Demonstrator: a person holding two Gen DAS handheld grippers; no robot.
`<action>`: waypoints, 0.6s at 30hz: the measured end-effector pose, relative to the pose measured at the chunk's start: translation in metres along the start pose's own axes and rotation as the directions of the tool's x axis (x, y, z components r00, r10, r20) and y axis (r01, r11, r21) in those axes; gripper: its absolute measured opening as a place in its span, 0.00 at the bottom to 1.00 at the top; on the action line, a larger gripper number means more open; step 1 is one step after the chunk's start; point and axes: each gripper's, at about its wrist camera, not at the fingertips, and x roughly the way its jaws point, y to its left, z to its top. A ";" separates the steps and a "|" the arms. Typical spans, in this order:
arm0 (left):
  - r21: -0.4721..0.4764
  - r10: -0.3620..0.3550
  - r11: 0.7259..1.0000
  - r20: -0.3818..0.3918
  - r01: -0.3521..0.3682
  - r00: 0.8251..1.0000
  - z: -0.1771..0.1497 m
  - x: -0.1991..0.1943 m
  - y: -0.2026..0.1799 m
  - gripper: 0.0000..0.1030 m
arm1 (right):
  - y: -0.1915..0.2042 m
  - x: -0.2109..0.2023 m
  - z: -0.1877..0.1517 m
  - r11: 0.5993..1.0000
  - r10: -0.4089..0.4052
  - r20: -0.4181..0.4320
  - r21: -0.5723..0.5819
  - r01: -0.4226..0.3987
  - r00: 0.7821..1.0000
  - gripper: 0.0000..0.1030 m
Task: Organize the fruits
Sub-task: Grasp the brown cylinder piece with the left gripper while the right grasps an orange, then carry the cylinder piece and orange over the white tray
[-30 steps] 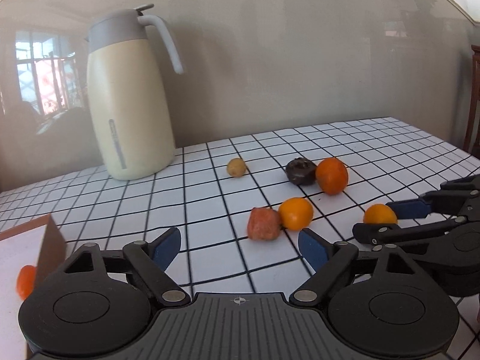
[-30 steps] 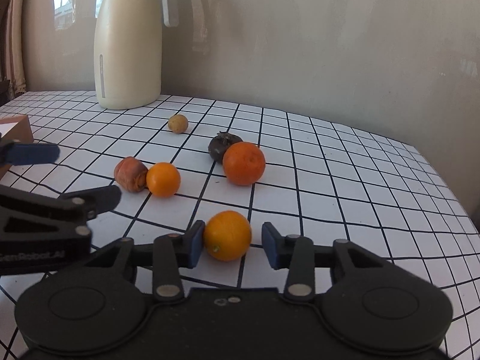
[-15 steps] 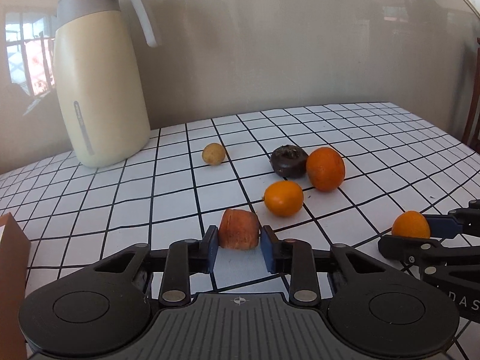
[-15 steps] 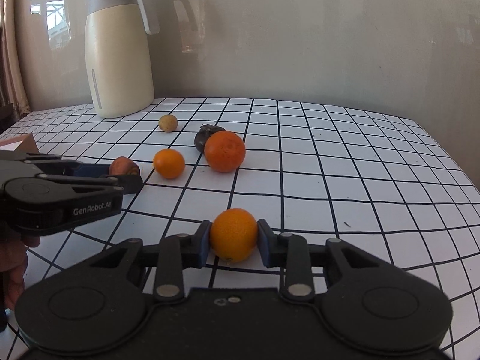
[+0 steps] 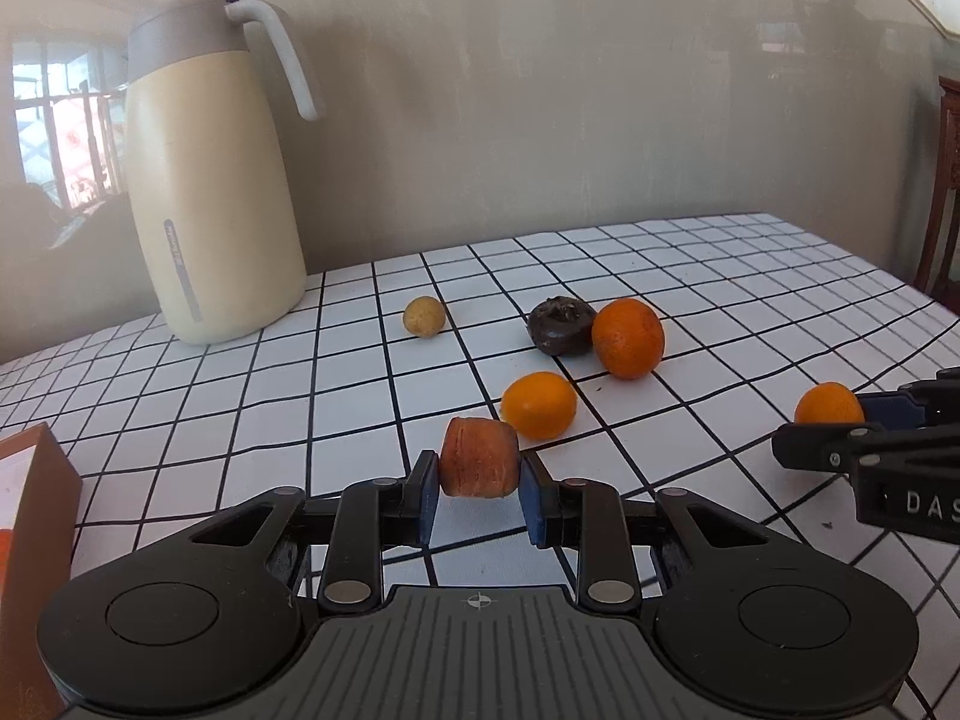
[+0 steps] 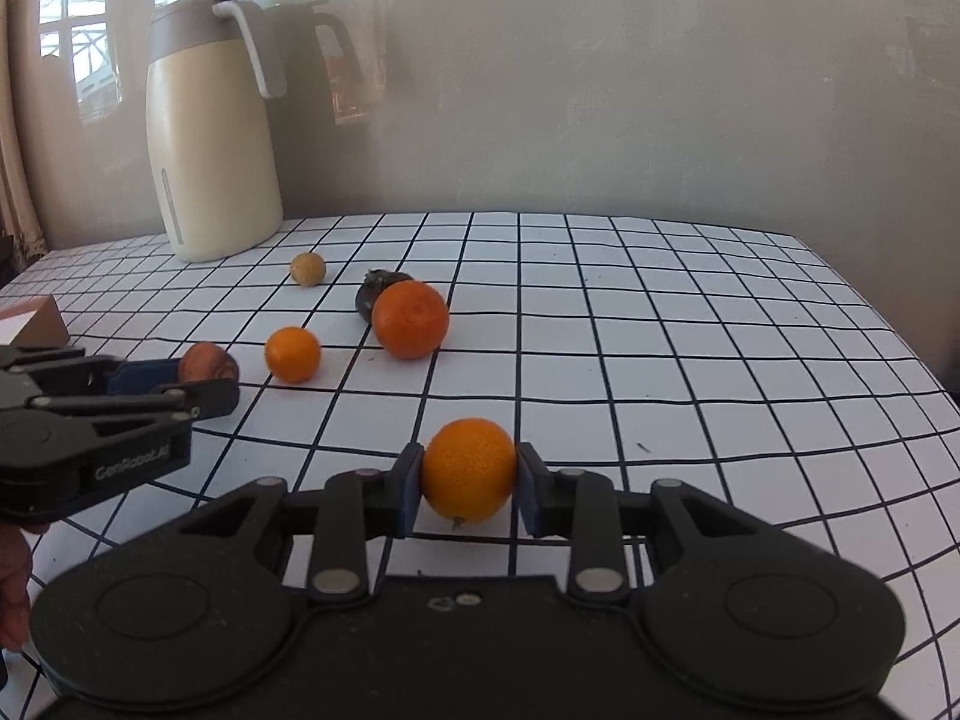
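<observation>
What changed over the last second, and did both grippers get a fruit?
Yes. The left gripper, open a second ago, closed on the reddish-brown fruit. The right gripper closed on the orange. The other fruits and the jug stayed put.

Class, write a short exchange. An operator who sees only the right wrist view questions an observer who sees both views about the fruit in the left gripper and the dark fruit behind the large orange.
Operator: My right gripper holds a round orange fruit. The left gripper half hides a ribbed reddish-brown fruit. Is that fruit gripped?
Observer: Yes. In the left wrist view, both blue pads press its flat sides.
Operator: What about the dark round fruit behind the large orange?
Observer: It looks whole, has a dried calyx on top, and appears to touch the orange's side.
</observation>
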 end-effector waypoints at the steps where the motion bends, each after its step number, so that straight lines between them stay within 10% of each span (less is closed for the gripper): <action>1: 0.001 -0.001 1.000 0.002 0.001 1.000 -0.001 -0.004 0.001 0.28 | 0.000 -0.002 0.000 1.000 -0.001 0.003 0.004 0.001 1.000 0.23; 18: -0.065 0.049 0.997 0.096 -0.043 0.994 -0.026 -0.104 0.038 0.28 | 0.044 -0.062 -0.007 0.999 0.028 0.116 0.012 -0.030 0.993 0.23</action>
